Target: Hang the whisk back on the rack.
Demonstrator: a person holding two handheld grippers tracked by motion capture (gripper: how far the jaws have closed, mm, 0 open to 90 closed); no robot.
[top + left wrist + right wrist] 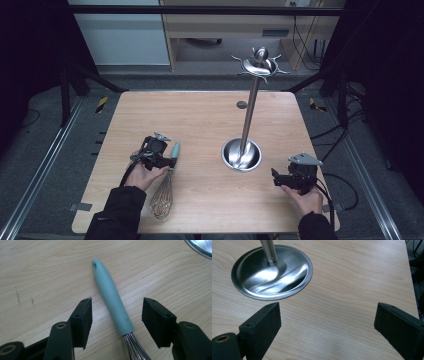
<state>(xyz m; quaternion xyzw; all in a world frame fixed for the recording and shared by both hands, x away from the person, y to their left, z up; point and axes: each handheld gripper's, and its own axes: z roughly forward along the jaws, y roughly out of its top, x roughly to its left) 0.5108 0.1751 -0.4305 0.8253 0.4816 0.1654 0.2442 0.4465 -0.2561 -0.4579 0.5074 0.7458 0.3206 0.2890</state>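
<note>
Whisk flat on the wooden desk at the near left, wire balloon toward the person, pale teal handle pointing away toward the middle. Left hand-held gripper wide open and straddling that handle just above the point where the wires enter it, one black pad on either side, neither touching yet; nothing held. Right hand-held gripper likewise spread wide and empty, low over bare wood at the near right, just beside the round steel base of the utensil stand, whose pole rises to a ring of hooks at the top. Step in hand, by the look of it: taking hold of the whisk, most likely for hanging on the stand by the hole at the handle's far end. Best done by lowering a little until the pads sit level with the thickest part of the handle, then squaring them to its axis, since the handle lies slightly aslant between them and tapers, so a skewed squeeze could roll or squirt it out. Worth closing on the teal grip rather than the springy wires, firmly but slowly. Worth leaving the far end with the hole free for the hook. Right side well placed for steadying the base if needed.
</note>
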